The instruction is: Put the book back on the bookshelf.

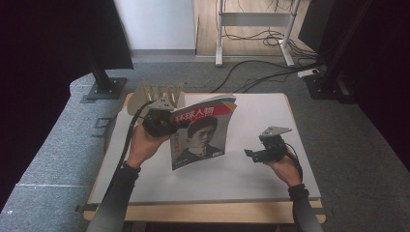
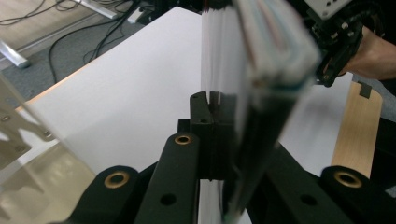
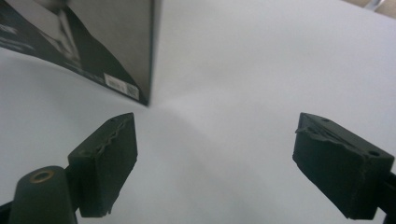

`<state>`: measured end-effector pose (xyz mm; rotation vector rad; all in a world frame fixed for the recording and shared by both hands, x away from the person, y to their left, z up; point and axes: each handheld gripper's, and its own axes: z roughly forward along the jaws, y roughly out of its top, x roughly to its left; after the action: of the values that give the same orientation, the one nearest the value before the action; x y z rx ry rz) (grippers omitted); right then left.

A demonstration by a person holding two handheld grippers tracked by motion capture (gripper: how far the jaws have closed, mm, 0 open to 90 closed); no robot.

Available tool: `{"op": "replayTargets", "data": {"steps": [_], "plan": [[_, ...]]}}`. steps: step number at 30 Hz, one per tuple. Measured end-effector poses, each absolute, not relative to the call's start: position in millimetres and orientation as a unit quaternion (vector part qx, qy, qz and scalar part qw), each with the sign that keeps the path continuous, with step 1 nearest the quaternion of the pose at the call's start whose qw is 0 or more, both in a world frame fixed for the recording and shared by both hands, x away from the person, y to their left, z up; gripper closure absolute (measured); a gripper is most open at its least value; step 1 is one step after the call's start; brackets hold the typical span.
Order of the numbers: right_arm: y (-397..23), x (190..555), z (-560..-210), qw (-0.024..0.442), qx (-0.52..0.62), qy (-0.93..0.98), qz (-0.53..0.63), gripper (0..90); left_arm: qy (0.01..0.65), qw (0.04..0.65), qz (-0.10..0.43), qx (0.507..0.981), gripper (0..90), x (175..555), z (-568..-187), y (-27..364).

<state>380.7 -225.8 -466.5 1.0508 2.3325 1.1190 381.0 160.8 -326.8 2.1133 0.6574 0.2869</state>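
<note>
A magazine (image 1: 203, 135) with a red title band and a dark portrait cover stands upright on the white table (image 1: 270, 116), its lower edge near the tabletop. My left gripper (image 1: 174, 128) is shut on the magazine's left edge. In the left gripper view the jaws (image 2: 211, 105) pinch a few pages while the rest of the magazine (image 2: 266, 70) fans out to the right. My right gripper (image 1: 251, 154) hovers low over the table to the magazine's right, open, with nothing between its jaws (image 3: 215, 154). The magazine's lower corner (image 3: 135, 79) lies just beyond its left finger.
A pale slotted file rack (image 1: 159, 94) stands at the table's back left corner, right behind my left gripper. The table's wooden rim (image 1: 212, 212) runs along the front. Desk legs and cables (image 1: 261, 38) cover the floor beyond.
</note>
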Motion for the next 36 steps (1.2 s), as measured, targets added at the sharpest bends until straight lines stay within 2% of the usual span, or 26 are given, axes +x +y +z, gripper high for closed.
{"op": "replayTargets", "data": {"steps": [6, 23, 36], "plan": [[-228, 377, -483, 0.17, 0.39, 0.816, 0.392, 0.1, 0.278, 0.442, 0.127, 0.843, 87.1, 376, -323, 177], [-233, 366, -520, 0.173, 0.408, 0.814, 0.375, 0.1, 0.319, 0.445, 0.153, 0.822, 87.1, 359, -314, 225], [-229, 363, -535, 0.176, 0.416, 0.82, 0.352, 1.9, 0.358, 0.447, 0.175, 0.801, 87.1, 348, -307, 267]]}}
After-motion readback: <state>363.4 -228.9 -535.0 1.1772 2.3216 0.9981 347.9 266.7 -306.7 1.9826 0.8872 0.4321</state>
